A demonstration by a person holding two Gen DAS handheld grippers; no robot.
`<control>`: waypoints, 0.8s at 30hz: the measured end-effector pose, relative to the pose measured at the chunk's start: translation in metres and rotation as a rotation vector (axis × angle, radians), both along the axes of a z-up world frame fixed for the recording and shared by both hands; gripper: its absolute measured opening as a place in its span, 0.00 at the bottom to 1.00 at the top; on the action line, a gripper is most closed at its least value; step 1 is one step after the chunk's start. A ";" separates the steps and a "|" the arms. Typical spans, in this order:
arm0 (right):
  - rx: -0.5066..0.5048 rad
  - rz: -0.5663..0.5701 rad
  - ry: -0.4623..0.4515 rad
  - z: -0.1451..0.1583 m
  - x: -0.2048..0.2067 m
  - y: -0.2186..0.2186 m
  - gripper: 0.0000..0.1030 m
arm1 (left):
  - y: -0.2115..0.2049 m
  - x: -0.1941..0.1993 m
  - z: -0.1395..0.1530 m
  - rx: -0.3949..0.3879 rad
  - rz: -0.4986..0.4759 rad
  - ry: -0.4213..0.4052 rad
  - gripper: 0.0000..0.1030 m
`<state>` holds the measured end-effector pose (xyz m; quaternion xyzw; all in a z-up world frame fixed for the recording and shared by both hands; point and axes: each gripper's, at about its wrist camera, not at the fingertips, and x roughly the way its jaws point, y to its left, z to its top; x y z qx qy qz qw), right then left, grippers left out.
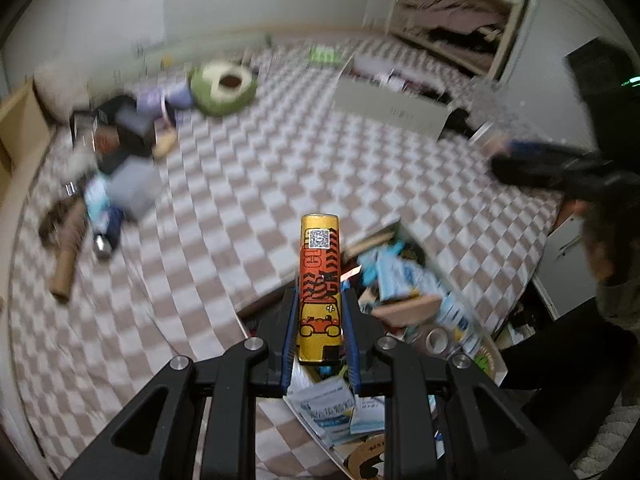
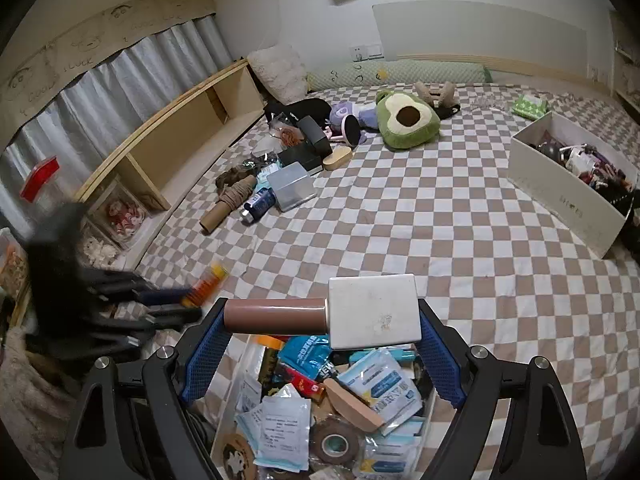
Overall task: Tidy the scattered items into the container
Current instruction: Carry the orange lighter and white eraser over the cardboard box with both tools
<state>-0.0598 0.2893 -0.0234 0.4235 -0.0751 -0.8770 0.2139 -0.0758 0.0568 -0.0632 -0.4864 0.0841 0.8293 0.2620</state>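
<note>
A glossy printed orange-and-gold tube [image 1: 320, 288] is noted between matt black plastic fingers [image 1: 286, 332] faced with textured blue pads [image 2: 204, 354], a smooth brown-handled, matt white block [image 2: 374, 310] likewise, above glossy foil sachets [image 2: 386, 386] and a soft woven checked cloth [image 2: 400, 232].

An orange and gold tube [image 1: 320, 288] with black tiger stripes; blue fingers [image 2: 438, 360]; brown-and-white checked bedspread [image 2: 400, 232]; a green avocado plush [image 2: 406, 120]; perhaps a purple toy [image 2: 348, 114].
</note>
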 end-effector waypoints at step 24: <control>0.067 0.070 -0.067 -0.027 -0.009 -0.030 0.85 | -0.012 -0.043 -0.112 0.002 0.271 -0.439 0.20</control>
